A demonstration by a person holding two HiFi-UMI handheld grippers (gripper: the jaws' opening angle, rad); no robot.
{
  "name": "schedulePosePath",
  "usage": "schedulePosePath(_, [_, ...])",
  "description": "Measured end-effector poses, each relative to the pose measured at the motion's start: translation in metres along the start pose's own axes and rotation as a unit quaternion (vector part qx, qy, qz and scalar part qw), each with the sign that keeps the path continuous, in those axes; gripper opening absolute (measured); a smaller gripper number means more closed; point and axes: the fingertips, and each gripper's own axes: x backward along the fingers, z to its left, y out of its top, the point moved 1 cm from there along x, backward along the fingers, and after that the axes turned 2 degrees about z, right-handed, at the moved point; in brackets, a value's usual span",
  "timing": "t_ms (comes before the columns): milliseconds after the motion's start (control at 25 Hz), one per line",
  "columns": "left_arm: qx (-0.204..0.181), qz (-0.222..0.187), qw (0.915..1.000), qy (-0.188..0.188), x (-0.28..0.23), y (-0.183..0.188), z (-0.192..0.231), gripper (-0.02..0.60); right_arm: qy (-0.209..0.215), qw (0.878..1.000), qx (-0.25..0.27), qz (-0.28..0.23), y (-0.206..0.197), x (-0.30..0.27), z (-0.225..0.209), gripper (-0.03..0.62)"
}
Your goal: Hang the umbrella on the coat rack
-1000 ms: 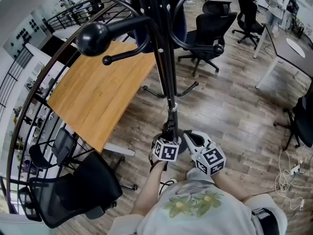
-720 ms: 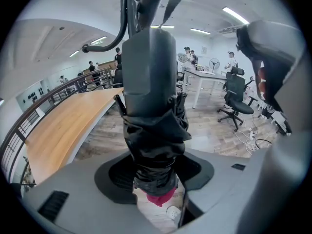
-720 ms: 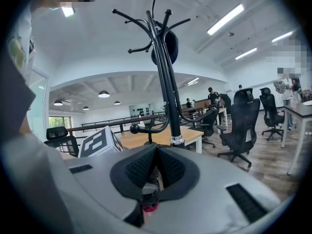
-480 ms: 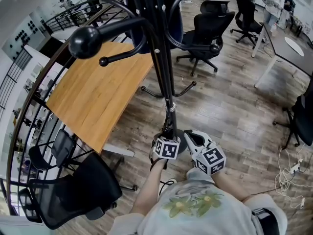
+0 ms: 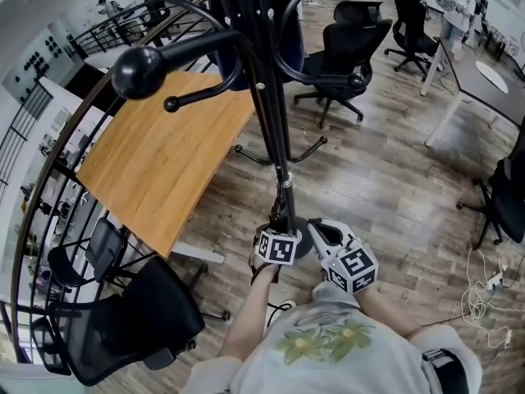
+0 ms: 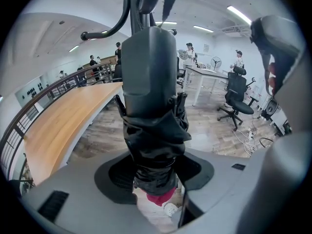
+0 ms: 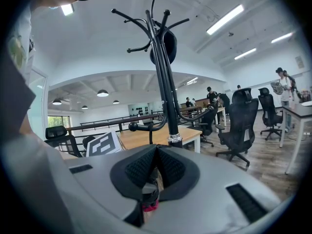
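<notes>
Folded black umbrella (image 6: 153, 135): fabric crumpled and bundled, smooth dark grey handle (image 6: 148, 67) pointing away from the camera. Clamped at the fabric body by the left gripper (image 6: 156, 167), jaws partly apart. Held close to the lower pole of the coat rack (image 5: 275, 130), not hung. Right gripper (image 7: 156, 152) clenched, pads together, empty.

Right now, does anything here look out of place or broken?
Nothing much. The coat rack stands upright and the folded umbrella sits in the left gripper. Only a loose tangle of cables lies on the floor.
</notes>
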Motion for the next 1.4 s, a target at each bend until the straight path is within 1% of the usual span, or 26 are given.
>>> schedulePosePath(560, [0.001,0.007,0.9997,-0.022,-0.010,-0.008,-0.010,0.229,0.001,1.000,-0.001,0.010,-0.007,0.002,-0.001,0.006])
schedulePosePath(640, [0.003,0.008,0.9997,-0.023,-0.011,-0.009,-0.010,0.229,0.001,1.000,-0.001,0.012,-0.009,0.002,-0.002,0.006])
schedulePosePath(760, [-0.001,0.006,0.9999,-0.013,-0.012,-0.011,-0.006,0.230,0.001,1.000,-0.003,0.015,-0.011,0.001,-0.002,0.006])
schedulePosePath(880, [-0.004,-0.005,0.9999,-0.011,-0.013,-0.010,-0.006,0.230,0.003,1.000,-0.004,0.017,-0.013,0.001,-0.001,0.006])
schedulePosePath(1160, [-0.027,-0.052,0.9982,-0.008,-0.024,0.001,-0.002,0.236,0.004,1.000,-0.011,0.025,-0.020,0.001,-0.002,0.006])
schedulePosePath(1280, [-0.036,-0.063,0.9974,-0.010,-0.030,0.008,0.000,0.236,0.002,1.000,-0.014,0.028,-0.023,0.002,-0.003,0.006])
schedulePosePath(1400, [-0.035,-0.070,0.9969,-0.008,-0.035,0.014,0.001,0.237,0.000,0.999,-0.015,0.032,-0.027,0.003,-0.005,0.006])
